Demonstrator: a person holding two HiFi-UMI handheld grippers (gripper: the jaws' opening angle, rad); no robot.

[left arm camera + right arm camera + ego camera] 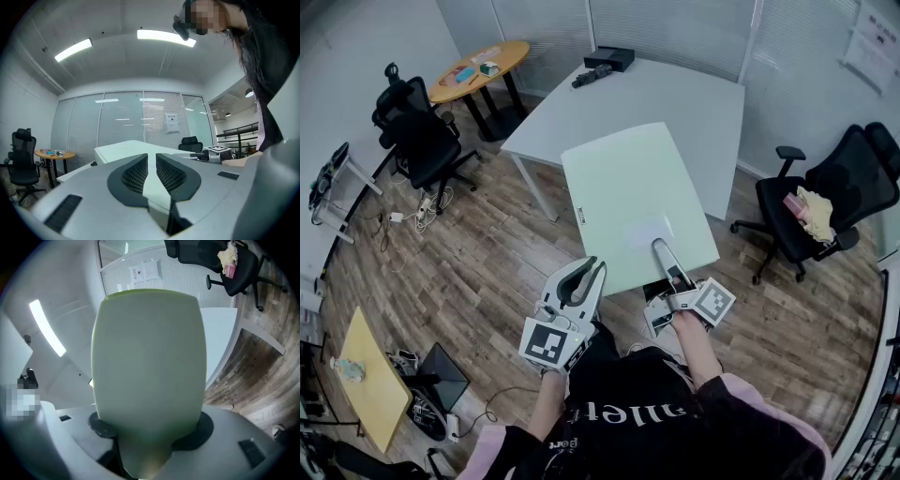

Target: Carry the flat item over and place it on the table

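Carrying: the pale green board (637, 202) is off the floor and held roughly level. Its far end reaches over the near corner of the white table (675, 94), and its near end sticks out past that table's edge toward the person.
Board contact: whether the far end already rests on the white table or hangs just above it cannot be told from the head view.
Left hand-held gripper (595, 267): at the board's near-left corner, on the side away from the white table. Its jaws are almost together and pinch the thin edge, which shows as a pale strip between the pads in the left gripper view (151, 157).
Right hand-held gripper (661, 251): at the board's near edge, also away from the white table. Its jaws stand wide and are clamped on the board, with one long finger lying on top of it. In the right gripper view the board (150, 357) fills the space between the pads.
Done: the board is picked up and brought to the white table's near corner.
Left: by my reading, moving it further over the table top, lowering it flat, and letting go with both grippers.
Table top: dark items (609, 61) lie at the white table's far end, well apart from the board.
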